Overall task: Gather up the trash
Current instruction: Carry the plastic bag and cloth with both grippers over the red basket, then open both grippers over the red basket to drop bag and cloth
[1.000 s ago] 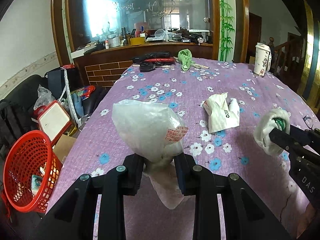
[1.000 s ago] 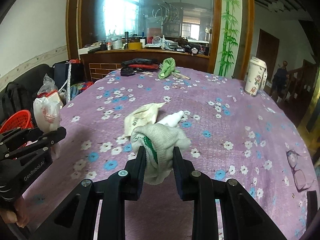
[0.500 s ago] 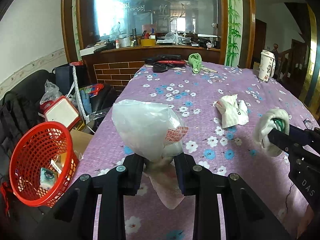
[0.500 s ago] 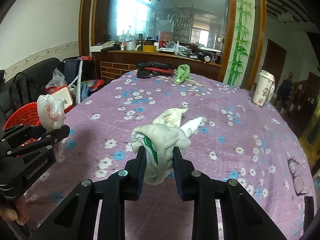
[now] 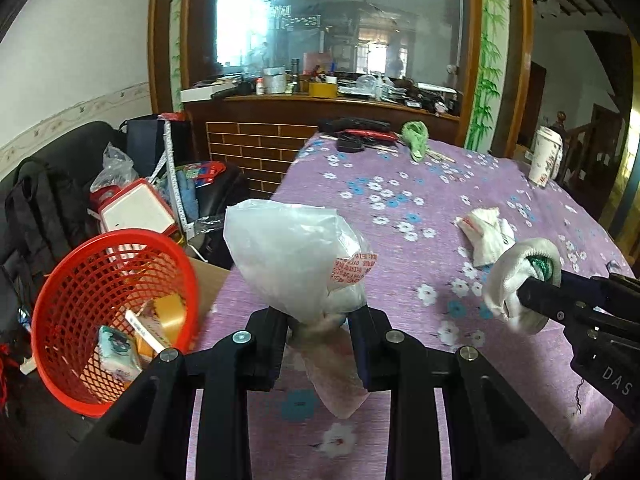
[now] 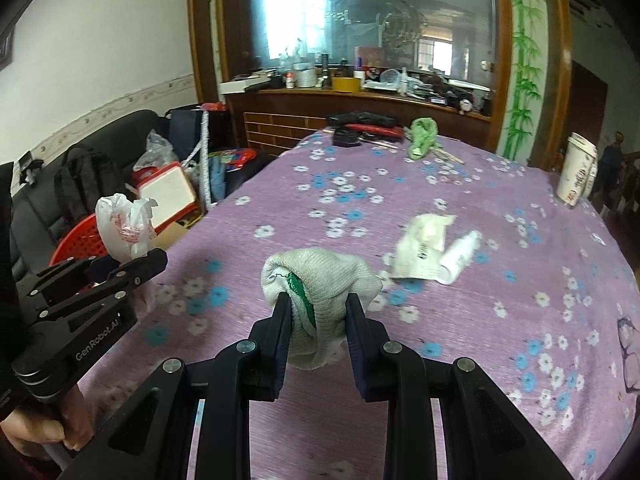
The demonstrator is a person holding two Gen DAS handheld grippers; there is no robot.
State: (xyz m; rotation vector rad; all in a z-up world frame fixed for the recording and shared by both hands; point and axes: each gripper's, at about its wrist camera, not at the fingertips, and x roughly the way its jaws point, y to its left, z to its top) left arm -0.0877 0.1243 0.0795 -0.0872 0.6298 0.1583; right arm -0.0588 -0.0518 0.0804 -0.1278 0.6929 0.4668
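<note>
Risk, largest first. The red basket [image 5: 108, 316] is sitting off the worktop's [image 5: 400, 208] left edge, below its level and already holding some scraps — the mouth looks modest against the bulk of the plastic bag [image 5: 292, 256]. Judgement: if the left gripper [image 5: 318, 332] is opening before the bag is hanging squarely over the mouth, the light film is likely drifting and landing on the cardboard beside the basket or on the floor.

The left gripper is clamping the bag only at its gathered neck; the puffed white body with red print is standing above the jaws, a limp tail hanging below. A thin pinch — the bag could be slipping out while being carried.

The right gripper [image 6: 316, 320] is closed on a rolled white knit glove [image 6: 320, 280] with green trim, held above the worktop near its front edge. Soft and compressible, so the hold could be loosening.

Smaller items are lying near the worktop's middle: a crumpled white wrapper [image 6: 422, 244] touching a small white bottle [image 6: 460, 258], which could roll if nudged.
</note>
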